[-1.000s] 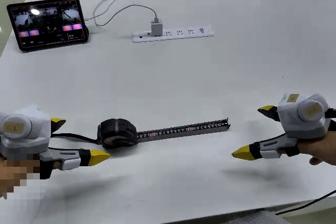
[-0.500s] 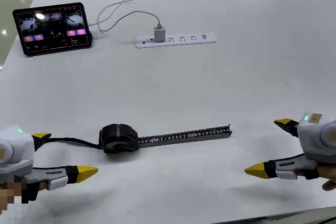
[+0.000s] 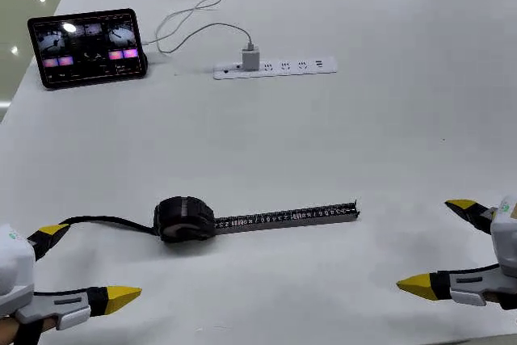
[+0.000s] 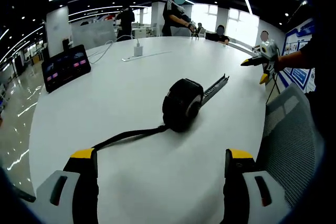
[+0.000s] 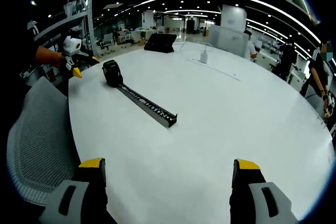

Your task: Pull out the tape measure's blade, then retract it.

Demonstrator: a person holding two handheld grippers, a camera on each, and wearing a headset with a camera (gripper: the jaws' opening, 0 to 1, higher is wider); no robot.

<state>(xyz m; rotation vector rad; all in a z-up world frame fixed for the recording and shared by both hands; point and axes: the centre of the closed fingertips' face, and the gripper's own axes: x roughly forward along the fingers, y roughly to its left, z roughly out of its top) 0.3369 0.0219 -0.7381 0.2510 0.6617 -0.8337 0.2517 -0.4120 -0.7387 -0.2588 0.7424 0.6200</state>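
Left gripper: jaws spread wide, yellow tips apart, nothing between them. We log it at the near-left edge of the white table, short of the tape measure.

Right gripper: jaws likewise spread and holding nothing. It sits at the near-right edge, well apart from the blade's end.

Tape measure: black case lying on the table between the two grippers, nearer the left one.

Blade: drawn out part-way, flat on the table, running from the case toward the right gripper, its hooked end free.

Black strap: trails from the case's other side toward the left gripper.

From the head view we list, at the far side:
- tablet, propped up with its screen lit
- white power strip
- charger, plugged into the strip
- white cable, looping toward the tablet

From the left gripper view we add:
- the case straight ahead, with the strap curving back toward the jaws
- the right gripper held up beyond the blade's end
- grey mesh chair at the table's edge
- people standing at the far side

From the right gripper view we add the blade's hooked end nearest, the case beyond it, and the left gripper just past the case.
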